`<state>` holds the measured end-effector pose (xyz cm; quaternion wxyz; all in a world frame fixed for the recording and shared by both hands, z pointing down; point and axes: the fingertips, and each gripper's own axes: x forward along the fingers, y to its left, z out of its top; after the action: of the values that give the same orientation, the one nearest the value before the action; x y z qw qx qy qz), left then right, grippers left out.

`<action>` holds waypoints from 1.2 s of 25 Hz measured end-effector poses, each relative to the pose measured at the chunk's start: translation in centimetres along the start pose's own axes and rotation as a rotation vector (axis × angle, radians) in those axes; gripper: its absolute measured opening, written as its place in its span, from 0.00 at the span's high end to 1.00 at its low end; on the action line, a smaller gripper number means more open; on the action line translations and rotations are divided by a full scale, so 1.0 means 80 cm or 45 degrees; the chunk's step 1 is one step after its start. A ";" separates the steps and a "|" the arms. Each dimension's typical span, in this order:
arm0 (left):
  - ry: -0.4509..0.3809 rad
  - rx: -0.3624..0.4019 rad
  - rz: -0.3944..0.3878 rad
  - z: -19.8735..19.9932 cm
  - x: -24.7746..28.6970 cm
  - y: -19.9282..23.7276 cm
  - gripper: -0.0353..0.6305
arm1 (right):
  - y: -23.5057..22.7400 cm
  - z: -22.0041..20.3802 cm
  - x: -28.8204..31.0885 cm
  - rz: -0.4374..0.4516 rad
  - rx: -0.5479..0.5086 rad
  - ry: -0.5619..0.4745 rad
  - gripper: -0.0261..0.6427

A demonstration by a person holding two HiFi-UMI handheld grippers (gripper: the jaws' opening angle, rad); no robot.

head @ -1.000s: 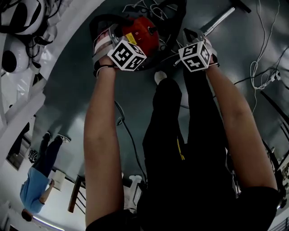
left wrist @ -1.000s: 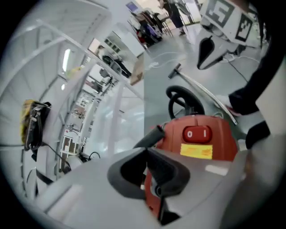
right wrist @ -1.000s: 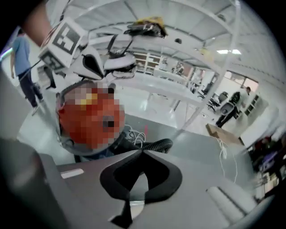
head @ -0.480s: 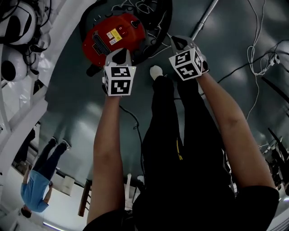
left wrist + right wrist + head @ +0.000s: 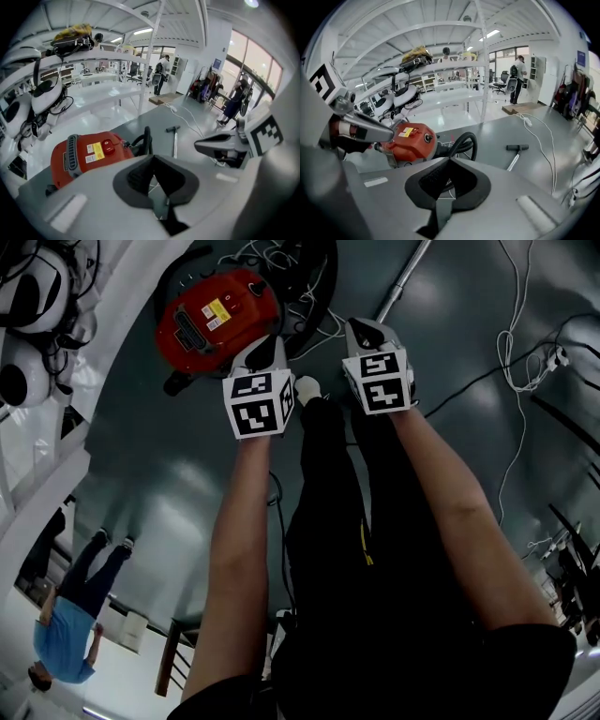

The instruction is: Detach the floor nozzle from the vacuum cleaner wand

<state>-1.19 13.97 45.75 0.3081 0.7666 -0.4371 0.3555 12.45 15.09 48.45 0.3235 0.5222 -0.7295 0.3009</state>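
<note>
A red canister vacuum cleaner (image 5: 216,317) lies on the grey floor with its black hose (image 5: 462,142) coiled beside it. The metal wand (image 5: 403,279) lies farther off and ends in a short dark cross-piece (image 5: 517,147), also seen in the left gripper view (image 5: 173,129). My left gripper (image 5: 267,345) hangs above the floor just right of the canister, shut and empty. My right gripper (image 5: 363,329) is level with it, short of the wand, also shut and empty. Neither touches the vacuum or the wand. In their own views, the left gripper (image 5: 152,158) and right gripper (image 5: 450,160) show closed jaws.
My legs in black trousers (image 5: 375,549) and a white shoe (image 5: 307,390) are under the grippers. White cable (image 5: 511,343) and black cables trail on the floor at right. White shelving (image 5: 37,324) with robot parts stands at left. A person in blue (image 5: 66,634) stands by it.
Both grippers have drawn back from over the red canister toward my legs and come closer together. The left gripper has rolled, so its marker cube faces differently. Both stayed shut.
</note>
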 end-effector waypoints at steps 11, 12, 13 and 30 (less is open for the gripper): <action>-0.082 -0.127 0.044 0.020 -0.012 -0.033 0.93 | 0.001 0.040 -0.041 0.032 0.115 -0.148 0.97; -0.081 -0.124 0.044 0.020 -0.012 -0.036 0.93 | 0.000 0.042 -0.043 0.033 0.122 -0.158 0.97; -0.080 -0.121 0.045 0.020 -0.011 -0.039 0.93 | -0.002 0.045 -0.045 0.032 0.129 -0.166 0.97; -0.057 -0.132 0.068 0.010 0.000 -0.039 0.93 | -0.015 0.045 -0.043 0.016 0.161 -0.171 0.97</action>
<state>1.83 14.68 44.79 0.3279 0.7455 -0.4820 0.3230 13.87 13.95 43.68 0.2383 0.5559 -0.7324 0.3127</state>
